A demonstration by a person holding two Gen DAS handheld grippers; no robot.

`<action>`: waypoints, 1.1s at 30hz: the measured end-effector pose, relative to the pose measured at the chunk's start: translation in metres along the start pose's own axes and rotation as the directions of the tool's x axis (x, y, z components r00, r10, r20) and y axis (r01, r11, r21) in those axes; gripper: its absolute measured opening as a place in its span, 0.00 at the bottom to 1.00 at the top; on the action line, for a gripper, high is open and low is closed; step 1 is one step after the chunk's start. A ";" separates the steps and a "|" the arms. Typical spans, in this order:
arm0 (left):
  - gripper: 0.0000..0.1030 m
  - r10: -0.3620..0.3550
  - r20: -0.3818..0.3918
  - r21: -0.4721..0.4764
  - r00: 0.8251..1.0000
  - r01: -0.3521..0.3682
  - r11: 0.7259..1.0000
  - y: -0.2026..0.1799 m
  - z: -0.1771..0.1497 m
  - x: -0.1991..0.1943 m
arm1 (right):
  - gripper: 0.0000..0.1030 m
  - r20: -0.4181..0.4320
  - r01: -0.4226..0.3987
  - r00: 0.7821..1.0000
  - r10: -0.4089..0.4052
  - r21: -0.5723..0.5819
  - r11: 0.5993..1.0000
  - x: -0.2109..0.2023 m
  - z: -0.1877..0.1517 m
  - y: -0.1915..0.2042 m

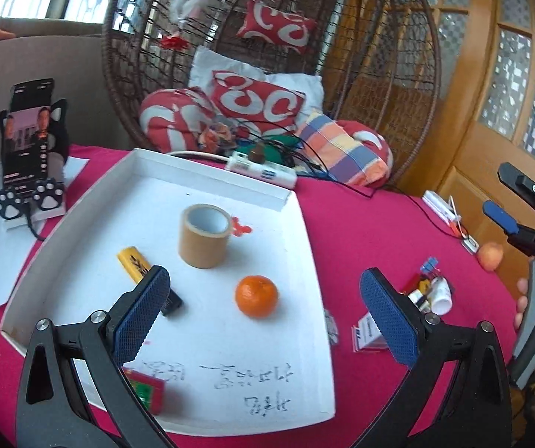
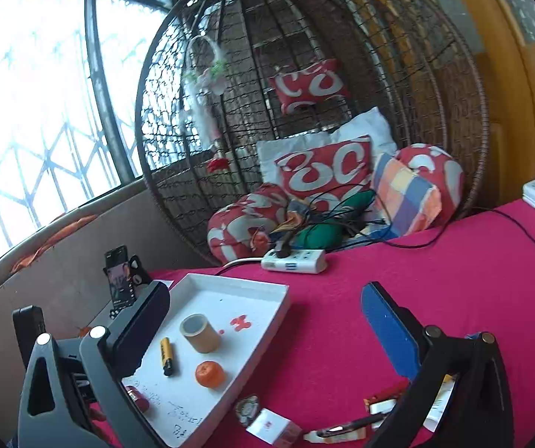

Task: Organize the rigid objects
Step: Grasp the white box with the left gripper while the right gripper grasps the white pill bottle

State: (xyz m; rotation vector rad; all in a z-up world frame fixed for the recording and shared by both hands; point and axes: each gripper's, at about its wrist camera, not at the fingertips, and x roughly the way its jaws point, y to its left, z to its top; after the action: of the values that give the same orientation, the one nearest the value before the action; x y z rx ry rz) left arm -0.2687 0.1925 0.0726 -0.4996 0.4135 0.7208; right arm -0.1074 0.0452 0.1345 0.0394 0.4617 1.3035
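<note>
A white tray [image 1: 304, 246] lies on the red tablecloth. In it are a brown tape roll [image 1: 204, 237], an orange tangerine [image 1: 256, 295], a yellow and black battery [image 1: 133, 263] and a small red box [image 1: 148, 392]. My left gripper [image 1: 263, 317] is open and empty, low over the tray's near part, with the tangerine between its fingers. My right gripper [image 2: 267, 332] is open and empty, above the cloth to the right of the tray [image 2: 267, 324]. The right gripper also shows in the left wrist view [image 1: 510, 201], far right. Tape roll [image 2: 200, 332], tangerine [image 2: 209, 373] and battery [image 2: 166, 356] show in the right wrist view.
Small loose items [image 1: 428, 291] lie on the cloth right of the tray, and a small white box [image 2: 273, 429] near its corner. A power strip [image 1: 263, 171] with cables sits behind the tray. A phone on a stand [image 1: 28, 145] is left. A wicker chair [image 2: 304, 112] with cushions stands behind.
</note>
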 end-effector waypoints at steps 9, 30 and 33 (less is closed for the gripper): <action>1.00 -0.143 -0.213 0.187 0.966 0.184 0.965 -0.093 -0.028 0.044 | 1.00 -0.068 0.164 0.985 -0.155 0.140 0.977 -0.021 -0.036 -0.083; 0.32 -0.017 -0.351 0.281 0.936 0.122 0.952 -0.119 -0.053 0.100 | 0.69 -0.381 0.216 0.908 -0.173 0.071 0.974 0.023 -0.084 -0.131; 0.32 -0.013 -0.371 0.271 0.929 0.122 0.955 -0.120 -0.056 0.106 | 0.69 -0.407 0.248 0.893 -0.193 0.084 0.965 0.034 -0.085 -0.134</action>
State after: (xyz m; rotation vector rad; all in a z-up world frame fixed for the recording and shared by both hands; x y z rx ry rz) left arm -0.1226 0.1384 0.0069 -0.3659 0.8361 0.4851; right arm -0.0081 0.0200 0.0085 -0.1654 0.8768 1.0518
